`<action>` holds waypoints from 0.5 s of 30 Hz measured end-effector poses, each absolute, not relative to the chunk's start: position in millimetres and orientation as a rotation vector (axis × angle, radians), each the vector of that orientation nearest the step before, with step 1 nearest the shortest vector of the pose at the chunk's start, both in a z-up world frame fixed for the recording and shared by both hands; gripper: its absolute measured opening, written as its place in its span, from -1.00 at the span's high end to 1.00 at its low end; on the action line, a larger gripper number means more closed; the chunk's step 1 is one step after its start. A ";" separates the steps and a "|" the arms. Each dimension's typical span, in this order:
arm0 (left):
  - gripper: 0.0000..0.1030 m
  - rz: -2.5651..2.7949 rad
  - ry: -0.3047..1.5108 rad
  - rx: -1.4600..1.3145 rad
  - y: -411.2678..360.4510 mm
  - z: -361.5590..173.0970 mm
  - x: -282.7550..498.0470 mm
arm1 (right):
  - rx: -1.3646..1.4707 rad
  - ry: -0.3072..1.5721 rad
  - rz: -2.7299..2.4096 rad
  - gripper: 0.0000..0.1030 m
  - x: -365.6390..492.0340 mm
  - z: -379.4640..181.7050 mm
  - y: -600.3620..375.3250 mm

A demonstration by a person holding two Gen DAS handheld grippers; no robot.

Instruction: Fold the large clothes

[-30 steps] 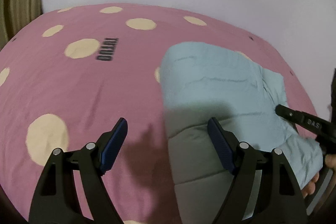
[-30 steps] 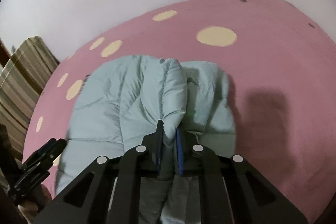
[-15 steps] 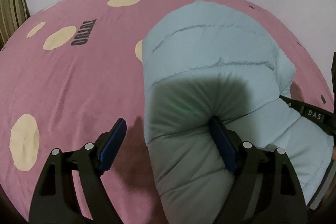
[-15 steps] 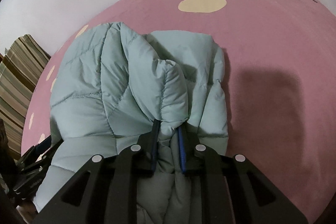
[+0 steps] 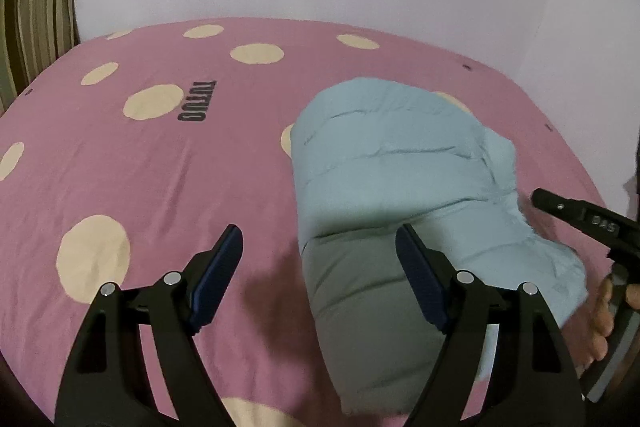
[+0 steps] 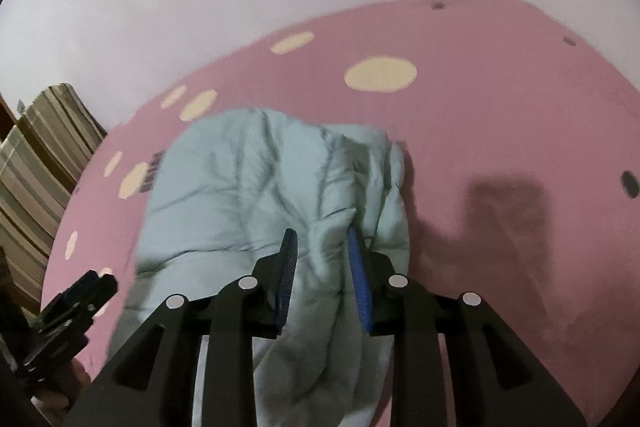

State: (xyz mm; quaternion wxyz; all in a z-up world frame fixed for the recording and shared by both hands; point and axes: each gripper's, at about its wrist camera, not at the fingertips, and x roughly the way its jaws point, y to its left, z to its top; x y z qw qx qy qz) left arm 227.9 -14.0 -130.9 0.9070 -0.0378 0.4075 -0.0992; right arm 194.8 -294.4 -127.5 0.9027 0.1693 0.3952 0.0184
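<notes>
"TUTUO" is printed dark on the pink dotted bedspread (image 5: 120, 167) beside the folded blue jacket (image 5: 392, 155). Left gripper (image 5: 318, 267) jaws wide; right gripper (image 6: 322, 259) jaws opening around a jacket fold.

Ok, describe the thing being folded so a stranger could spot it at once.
Find the pink bedspread with cream dots. On its right side lies a puffy jacket, folded into a bundle. It is the only pale blue, quilted thing there.
</notes>
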 end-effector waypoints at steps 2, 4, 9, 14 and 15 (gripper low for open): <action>-0.53 -0.214 0.855 -0.088 -12.2 -131.6 224.9 | 0.345 0.795 0.066 0.47 179.3 -116.0 -287.0; -0.53 -0.224 0.872 -0.102 -12.0 -135.6 221.4 | 0.328 0.789 0.091 0.48 167.0 -110.4 -277.3; -0.53 -0.223 0.902 -0.091 -15.0 -150.0 217.2 | 0.240 0.838 0.104 0.50 152.5 -123.4 -256.0; -0.53 -0.216 0.951 -0.085 -19.0 -167.0 223.0 | 0.243 0.913 0.081 0.51 163.8 -153.7 -257.7; -0.53 -0.214 0.961 -0.085 -19.8 -169.7 224.3 | 0.243 0.931 0.076 0.55 167.0 -161.2 -258.6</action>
